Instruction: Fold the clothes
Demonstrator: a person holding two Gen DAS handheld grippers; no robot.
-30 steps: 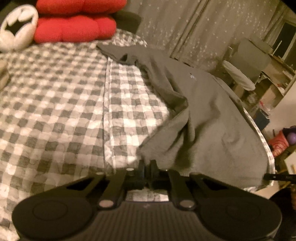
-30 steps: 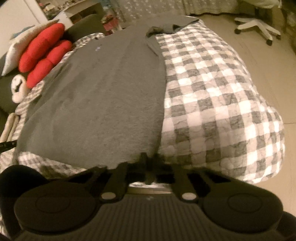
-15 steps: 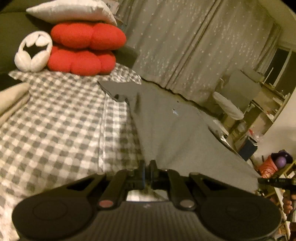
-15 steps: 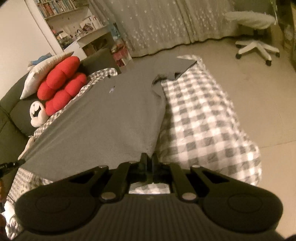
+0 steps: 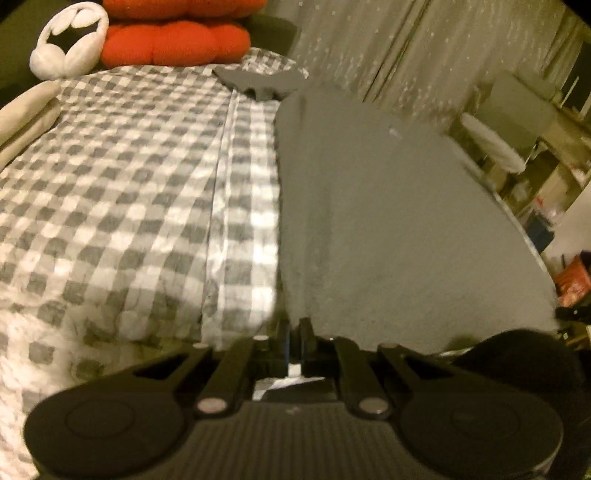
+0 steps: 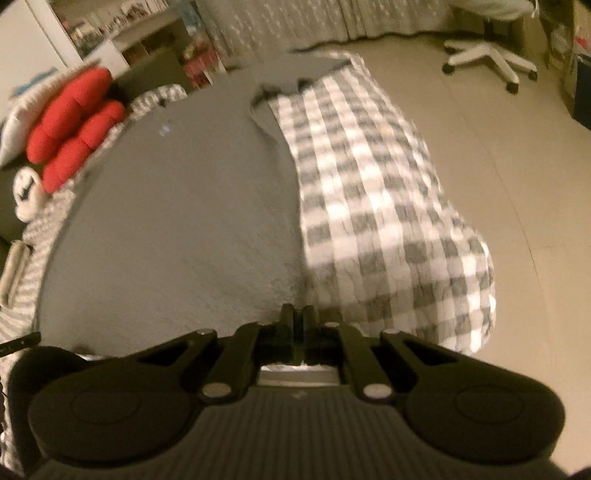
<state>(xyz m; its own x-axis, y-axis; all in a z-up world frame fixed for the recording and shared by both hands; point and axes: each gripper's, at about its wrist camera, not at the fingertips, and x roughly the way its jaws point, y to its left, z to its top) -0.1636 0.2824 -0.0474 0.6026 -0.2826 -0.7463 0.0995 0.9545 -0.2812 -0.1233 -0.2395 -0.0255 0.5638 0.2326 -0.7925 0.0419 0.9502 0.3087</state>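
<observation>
At the bottom centre of each wrist view, the left gripper point(image 5: 294, 326) and right gripper point(image 6: 298, 314) are clamped shut on the near hem corners of the grey shirt point(image 5: 388, 221), which lies stretched over the checked bedspread point(image 5: 129, 177); uneven pulling could slip a corner free or skew it.

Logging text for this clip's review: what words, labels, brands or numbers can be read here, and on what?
None can be read.
Small pale mark on the grey shirt: too blurred to read.
Books on the shelf: spines too small and blurred.
</observation>
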